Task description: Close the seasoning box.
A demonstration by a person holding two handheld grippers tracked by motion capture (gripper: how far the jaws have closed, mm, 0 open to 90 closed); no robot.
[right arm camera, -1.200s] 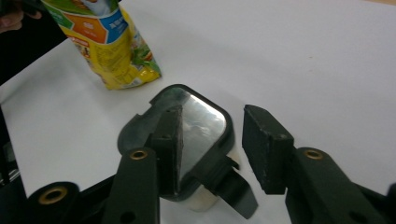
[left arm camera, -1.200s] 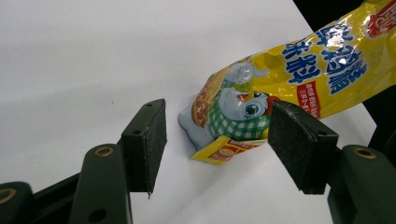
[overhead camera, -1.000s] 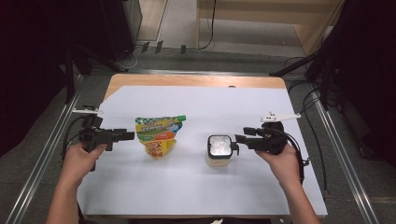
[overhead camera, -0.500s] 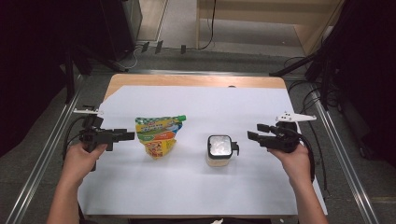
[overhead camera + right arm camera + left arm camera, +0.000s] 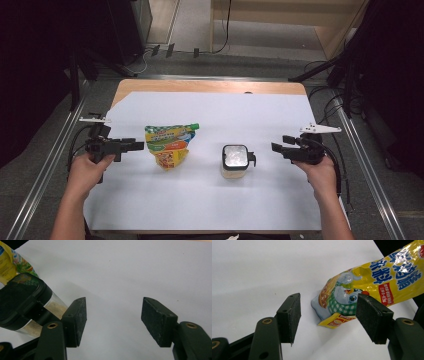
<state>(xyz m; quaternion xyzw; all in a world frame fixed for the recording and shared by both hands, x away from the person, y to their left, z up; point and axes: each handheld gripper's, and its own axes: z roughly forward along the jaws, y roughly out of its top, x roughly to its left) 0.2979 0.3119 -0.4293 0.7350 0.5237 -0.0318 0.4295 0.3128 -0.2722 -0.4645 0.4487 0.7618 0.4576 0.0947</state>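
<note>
On the left of the bench (image 5: pixel 280 200), the left gripper (image 5: pixel 137 145) is hovering with its fingers (image 5: pixel 291 316) standing apart and nothing between them, pointing at the pouch (image 5: pixel 170 144) just to its right. The pouch is lying flat on the white surface, left of centre, its green cap toward the far right corner of the pack. It is likely soft, light and glossy, so the film may be slippery and may buckle under pressure; the firmer sealed edge or the neck under the cap is probably offering the safest hold. Right of centre, the jar (image 5: pixel 235 161) is standing upright, well apart from the pouch, with a black lid and clear walls showing a pale filling. It is probably rigid and somewhat heavier, and possibly breakable if glass; taking hold across the flat side walls below the lid is advisable. On the right, the right gripper (image 5: pixel 274 148) is standing near the jar without touching it; its fingers (image 5: pixel 77 317) have just been opening and are holding nothing. Count: one pouch, one jar, two grippers, one bench.
</note>
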